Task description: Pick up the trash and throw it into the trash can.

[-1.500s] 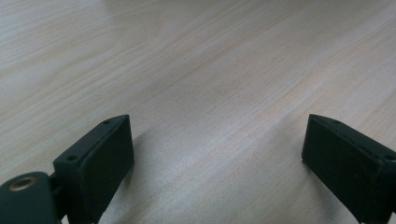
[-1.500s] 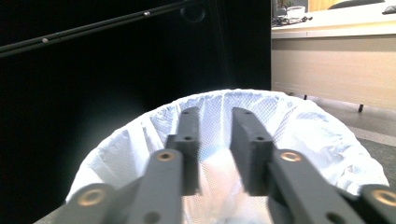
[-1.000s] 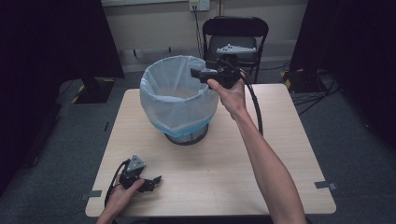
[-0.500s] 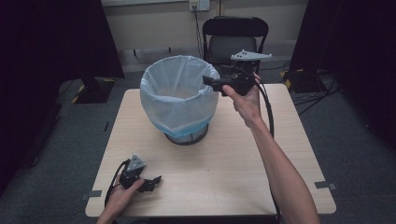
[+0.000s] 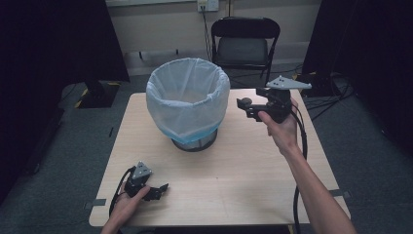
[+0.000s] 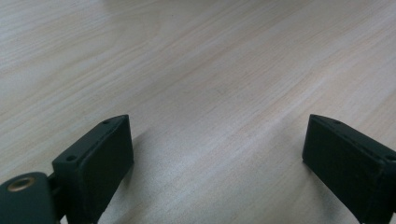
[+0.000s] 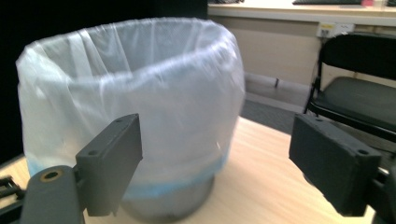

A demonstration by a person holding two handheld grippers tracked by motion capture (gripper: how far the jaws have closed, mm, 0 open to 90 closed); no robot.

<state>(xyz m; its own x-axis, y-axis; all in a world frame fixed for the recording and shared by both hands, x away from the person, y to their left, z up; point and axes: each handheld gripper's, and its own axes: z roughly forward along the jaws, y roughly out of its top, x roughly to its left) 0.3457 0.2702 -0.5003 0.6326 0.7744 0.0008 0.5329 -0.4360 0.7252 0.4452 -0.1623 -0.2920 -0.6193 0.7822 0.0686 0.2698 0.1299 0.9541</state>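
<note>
A round bin lined with a white plastic bag [image 5: 187,97] stands at the back middle of the wooden table [image 5: 243,180]. My right gripper [image 5: 245,108] is held in the air to the right of the bin, level with its upper half and pointing at it. Its jaws stand wide apart with nothing between them, and they have just been closing a little. In the right gripper view the bag [image 7: 140,93] sits a short way beyond the open right gripper [image 7: 219,154]. My left gripper [image 5: 160,191] rests on the table at the front left, open over bare wood [image 6: 217,149].
A black folding chair [image 5: 246,46] stands behind the table. The right gripper's cable [image 5: 299,161] hangs along the forearm. Dark curtains flank the room, and cables lie on the floor at the back right [image 5: 336,90].
The right hand has carried its gripper from over the bin's right rim out to the right and somewhat lower, clear of the bin. The left hand has stayed put.
</note>
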